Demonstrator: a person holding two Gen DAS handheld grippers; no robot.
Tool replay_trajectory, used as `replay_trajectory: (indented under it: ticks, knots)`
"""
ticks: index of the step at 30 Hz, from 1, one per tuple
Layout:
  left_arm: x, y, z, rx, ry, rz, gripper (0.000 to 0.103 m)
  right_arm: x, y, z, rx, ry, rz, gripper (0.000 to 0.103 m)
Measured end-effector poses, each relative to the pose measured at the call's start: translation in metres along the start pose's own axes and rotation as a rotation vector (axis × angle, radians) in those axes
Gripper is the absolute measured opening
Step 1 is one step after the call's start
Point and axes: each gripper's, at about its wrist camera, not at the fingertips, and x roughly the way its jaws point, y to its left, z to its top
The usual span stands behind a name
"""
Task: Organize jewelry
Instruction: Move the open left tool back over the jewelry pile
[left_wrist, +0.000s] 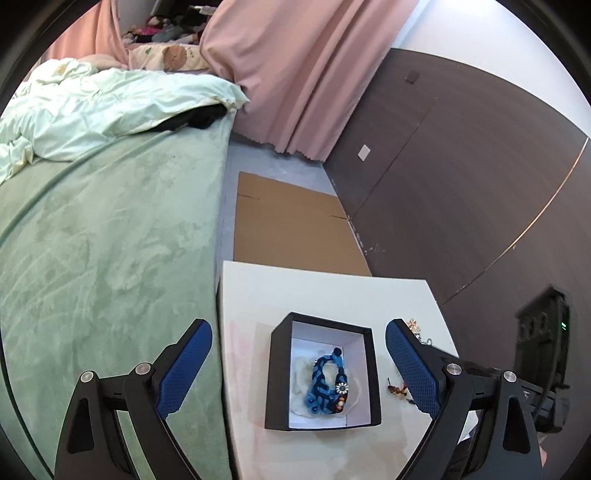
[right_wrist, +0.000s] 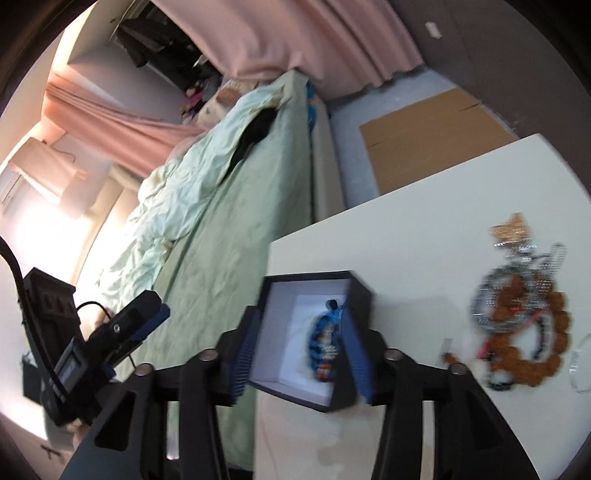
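Blue braided necklace (left_wrist: 328, 384) inside black box (left_wrist: 277, 373) on white desk (left_wrist: 258, 295), left gripper (left_wrist: 299, 365) fingers spread wide, empty, right gripper (right_wrist: 299, 350) fingers partly open, empty, jewelry pile (right_wrist: 517, 317) at 3 o'clock.

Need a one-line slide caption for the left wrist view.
Open left gripper hovers over a black box holding a blue necklace on a white table.

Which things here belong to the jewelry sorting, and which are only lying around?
Belong to the job:
- black square box with white lining
- blue braided cord bracelet inside it
- tangled pile of silver chains and brown bead bracelets on the white table

Lying about:
- flattened brown cardboard
- green bed cover
- pink curtain
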Motion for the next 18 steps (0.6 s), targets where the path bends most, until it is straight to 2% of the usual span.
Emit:
replay_trajectory:
  ticks: [2, 8, 10, 12, 18]
  knots:
    - [0.004, -0.007, -0.002, 0.008, 0.011, -0.008, 0.095, -0.018, -0.011, -0.002, 0.010, -0.031, -0.014, 0.068]
    - [0.013, -0.042, -0.009, 0.088, 0.016, -0.032, 0.095, -0.066, -0.038, -0.001, 0.032, -0.089, -0.014, 0.070]
    - [0.017, -0.054, -0.012, 0.113, 0.018, -0.040, 0.095, -0.082, -0.049, -0.001, 0.063, -0.103, 0.031, 0.077]
    - [0.023, -0.067, -0.015, 0.137, 0.028, -0.052, 0.095, -0.098, -0.058, 0.000, 0.078, -0.130, 0.037, 0.086]
    - [0.042, -0.106, -0.027, 0.215, 0.063, -0.077, 0.095, -0.136, -0.085, -0.002, 0.093, -0.187, -0.014, 0.087]
